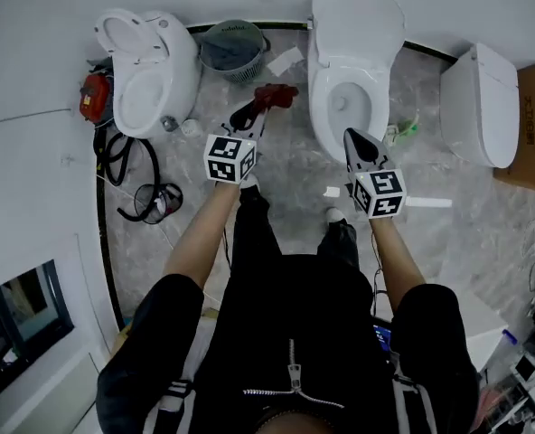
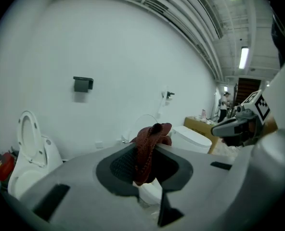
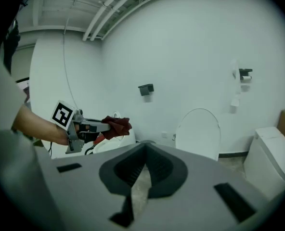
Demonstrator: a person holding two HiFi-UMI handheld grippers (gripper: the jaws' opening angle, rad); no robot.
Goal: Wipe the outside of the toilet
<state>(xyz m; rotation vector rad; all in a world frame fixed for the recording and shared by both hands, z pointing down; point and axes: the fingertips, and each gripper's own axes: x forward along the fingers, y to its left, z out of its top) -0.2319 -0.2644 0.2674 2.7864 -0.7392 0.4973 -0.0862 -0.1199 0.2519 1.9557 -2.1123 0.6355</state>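
While my left gripper (image 1: 252, 111) is clamped on one dark red cloth (image 1: 276, 94), which I judge soft, light and limp, best pinched at a bunched fold, my right gripper (image 1: 352, 139) is closed on nothing. Just beyond it stands the open toilet (image 1: 353, 25), hard and probably slick. I count three toilets in all.

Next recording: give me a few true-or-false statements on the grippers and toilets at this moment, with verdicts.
1. The left gripper is shut on a red cloth. True.
2. The right gripper holds a brush. False: it is shut on nothing.
3. The middle toilet has its lid up. True.
4. The cloth is pressed on the middle toilet. False: it is held in the air, apart from it.
5. The right toilet has its lid down. True.
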